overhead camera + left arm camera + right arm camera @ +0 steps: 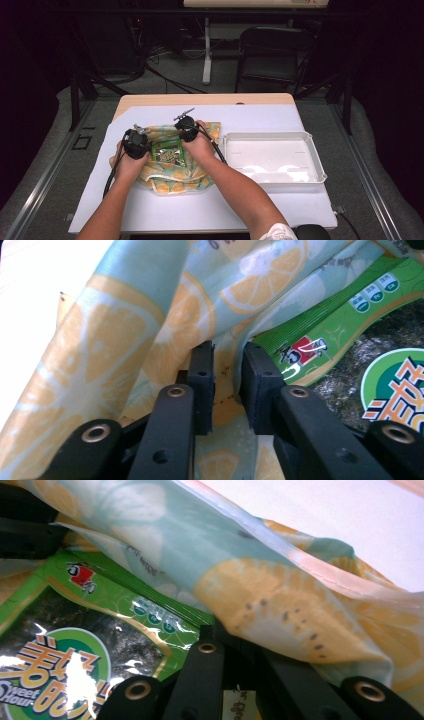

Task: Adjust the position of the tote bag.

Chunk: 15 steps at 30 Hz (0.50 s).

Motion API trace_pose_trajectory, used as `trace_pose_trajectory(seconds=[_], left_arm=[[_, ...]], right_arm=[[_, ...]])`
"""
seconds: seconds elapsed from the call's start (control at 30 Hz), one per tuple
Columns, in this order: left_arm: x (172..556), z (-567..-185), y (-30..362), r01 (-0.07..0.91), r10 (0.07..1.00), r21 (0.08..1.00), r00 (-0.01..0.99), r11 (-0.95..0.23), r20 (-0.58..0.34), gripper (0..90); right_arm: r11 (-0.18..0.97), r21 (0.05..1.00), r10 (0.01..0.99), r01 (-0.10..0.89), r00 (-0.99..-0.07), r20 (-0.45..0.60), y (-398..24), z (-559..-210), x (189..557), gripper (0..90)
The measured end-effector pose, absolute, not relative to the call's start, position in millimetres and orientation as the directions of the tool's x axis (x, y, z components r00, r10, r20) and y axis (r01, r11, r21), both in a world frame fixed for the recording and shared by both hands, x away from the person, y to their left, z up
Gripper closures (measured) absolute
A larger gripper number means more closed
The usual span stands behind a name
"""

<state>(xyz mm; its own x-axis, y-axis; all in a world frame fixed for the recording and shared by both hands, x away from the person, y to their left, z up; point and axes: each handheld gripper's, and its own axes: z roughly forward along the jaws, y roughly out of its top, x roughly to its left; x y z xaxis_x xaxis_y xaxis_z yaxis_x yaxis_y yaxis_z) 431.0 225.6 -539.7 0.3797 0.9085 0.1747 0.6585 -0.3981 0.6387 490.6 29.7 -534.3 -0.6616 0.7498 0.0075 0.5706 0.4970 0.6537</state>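
A lemon-print bag (172, 177) lies on the white sheet (210, 205) covering the bench (205, 99), toward the left half, with a green snack packet (170, 152) resting in its mouth between the two hands. To the right of the bag, just beside it, sits a white tray (274, 159) with nothing in it. The left gripper (136, 144) is held over the bag's left edge and the right gripper (187, 129) over its upper right edge, the packet lying between them. In the left gripper view the fingers (202, 385) stand a little apart, with a fold of the bag's printed fabric (125, 340) running up between and behind them; the pads do not press on it, and the packet's green corner (325, 340) lies just to the right of the right-hand finger. In the right gripper view the jaws are drawn together, with the bag's rim (280, 610) draped over their tips, so the fingers appear closed on the fabric, though the tips themselves are hidden under it. The packet (75, 645) lies beside them, its glossy face turned up, partly tucked beneath the bag's upper layer.
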Motion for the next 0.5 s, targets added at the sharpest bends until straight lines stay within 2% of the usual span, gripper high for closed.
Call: trace_pose_trajectory(seconds=[0.5], left_arm=[[436, -549, 227, 0.698, 0.916, 0.601, 0.361, -0.389, 0.174, 75.9]], right_arm=[[0.505, 0.611, 0.763, 0.61, -0.647, 0.016, 28, -547, 496, 87.6]])
